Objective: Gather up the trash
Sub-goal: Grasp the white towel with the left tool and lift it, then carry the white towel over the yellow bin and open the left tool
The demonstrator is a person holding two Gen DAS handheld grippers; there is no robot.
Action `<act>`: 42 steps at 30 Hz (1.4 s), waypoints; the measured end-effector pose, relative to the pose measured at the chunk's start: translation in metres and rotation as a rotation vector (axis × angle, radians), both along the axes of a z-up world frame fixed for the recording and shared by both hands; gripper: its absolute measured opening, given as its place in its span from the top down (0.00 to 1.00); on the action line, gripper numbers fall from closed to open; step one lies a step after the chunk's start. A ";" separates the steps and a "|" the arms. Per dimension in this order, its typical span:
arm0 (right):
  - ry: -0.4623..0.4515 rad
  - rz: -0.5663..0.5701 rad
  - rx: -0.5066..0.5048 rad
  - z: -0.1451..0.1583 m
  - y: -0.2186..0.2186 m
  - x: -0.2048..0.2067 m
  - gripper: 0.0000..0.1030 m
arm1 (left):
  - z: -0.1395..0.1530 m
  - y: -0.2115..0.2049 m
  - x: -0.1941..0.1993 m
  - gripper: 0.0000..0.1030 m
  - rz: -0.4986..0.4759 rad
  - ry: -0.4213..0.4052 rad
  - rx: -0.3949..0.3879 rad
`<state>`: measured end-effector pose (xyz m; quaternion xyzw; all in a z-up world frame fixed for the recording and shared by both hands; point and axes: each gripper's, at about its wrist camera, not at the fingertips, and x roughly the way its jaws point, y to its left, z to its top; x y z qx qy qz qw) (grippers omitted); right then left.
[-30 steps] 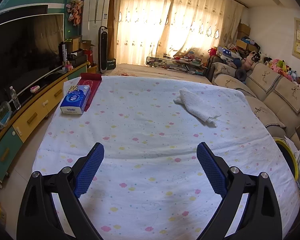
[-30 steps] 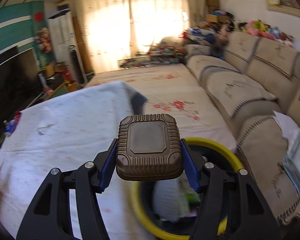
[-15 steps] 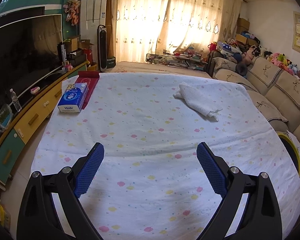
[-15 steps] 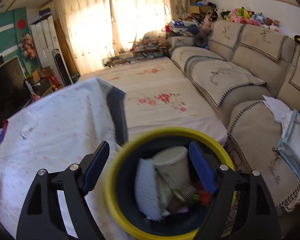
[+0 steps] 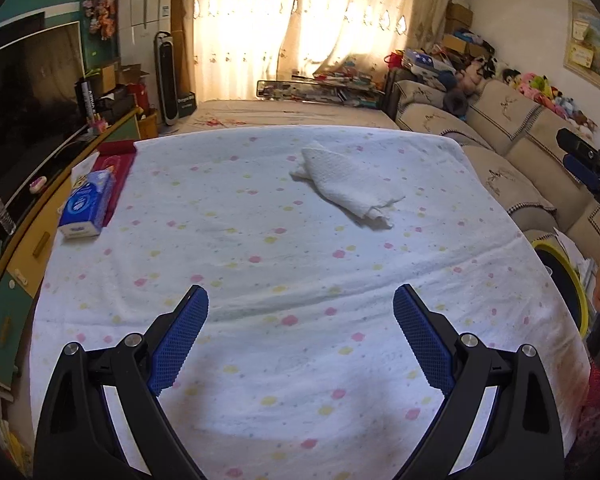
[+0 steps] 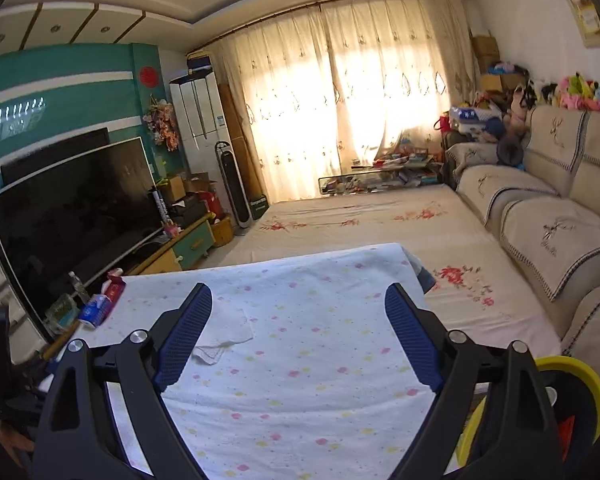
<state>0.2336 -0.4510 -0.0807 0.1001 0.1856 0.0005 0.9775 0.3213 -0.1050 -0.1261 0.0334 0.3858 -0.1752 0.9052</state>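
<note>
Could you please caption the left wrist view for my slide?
Open left gripper over a dotted tablecloth, facing a crumpled white paper towel.

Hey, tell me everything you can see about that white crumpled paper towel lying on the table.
The white paper towel looks like soft, embossed tissue, loosely folded and crumpled into an elongated wedge with a ragged, curled end toward the camera. It lies flat on the dotted tablecloth, toward the far middle of the table, well apart from the blue tissue pack. Neither gripper touches it.

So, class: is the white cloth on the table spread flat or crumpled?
Crumpled: the cloth lies bunched in folds on the table, one end twisted, touching nothing else.
</note>
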 end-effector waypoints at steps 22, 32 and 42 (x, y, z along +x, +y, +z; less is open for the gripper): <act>-0.001 -0.042 0.061 -0.007 -0.006 -0.006 0.15 | -0.037 -0.110 0.183 0.21 -0.075 0.132 0.142; -0.024 -0.076 0.092 -0.007 -0.016 -0.011 0.15 | -0.026 -0.126 0.159 0.83 -0.112 0.091 0.153; -0.070 -0.188 0.098 0.003 -0.045 -0.033 0.15 | 0.009 -0.143 0.090 0.85 -0.170 0.067 0.141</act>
